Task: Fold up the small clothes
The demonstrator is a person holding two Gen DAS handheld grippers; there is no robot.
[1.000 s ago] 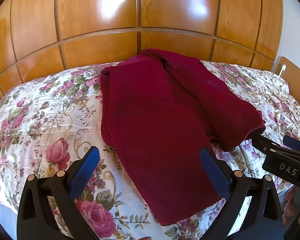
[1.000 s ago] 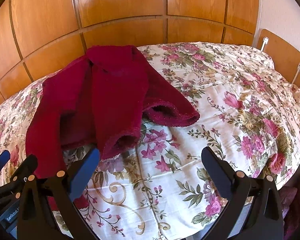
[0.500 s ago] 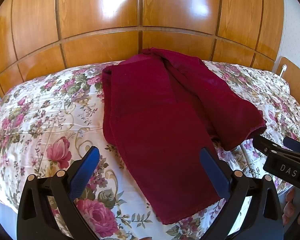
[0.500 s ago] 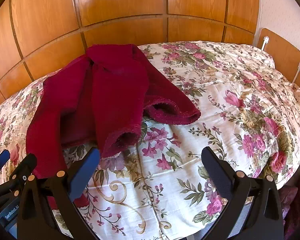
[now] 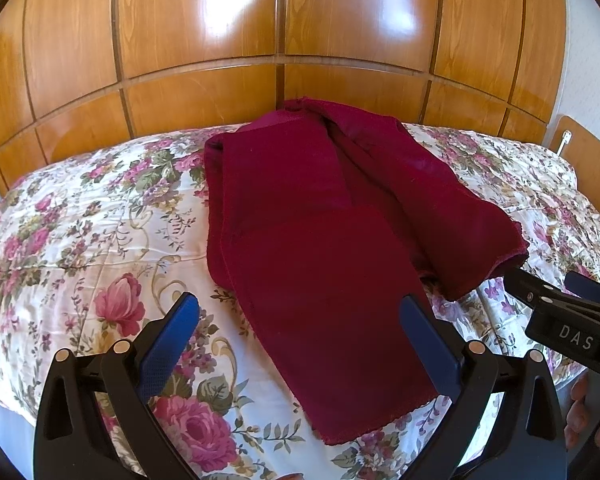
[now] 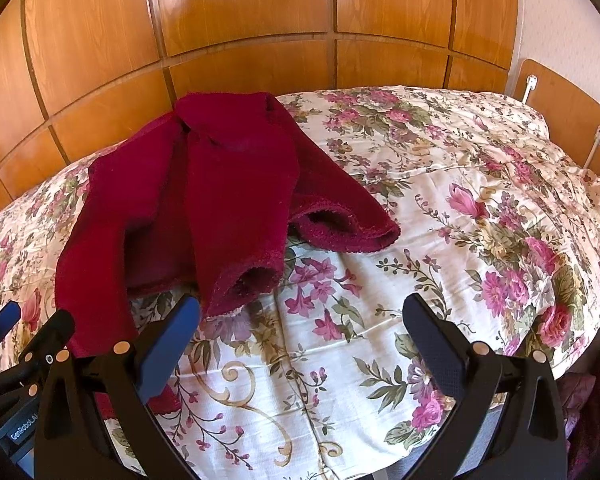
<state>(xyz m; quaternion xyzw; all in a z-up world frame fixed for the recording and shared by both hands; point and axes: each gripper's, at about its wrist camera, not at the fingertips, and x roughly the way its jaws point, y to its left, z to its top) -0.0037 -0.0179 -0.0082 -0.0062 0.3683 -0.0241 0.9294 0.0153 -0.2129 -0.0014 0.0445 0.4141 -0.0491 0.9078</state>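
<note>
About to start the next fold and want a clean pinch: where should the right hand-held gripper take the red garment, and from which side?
Probably the open cuff of the near sleeve on the red garment. Its rim stands lifted off the floral bedspread and faces the open right hand-held gripper, so come straight in from the bed's near edge, one finger under the rim.

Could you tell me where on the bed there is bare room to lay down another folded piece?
The floral bedspread is bare to the right of the red garment, up to the wooden headboard. A narrower strip lies free on the garment's left. The middle, under the garment, is taken.
</note>
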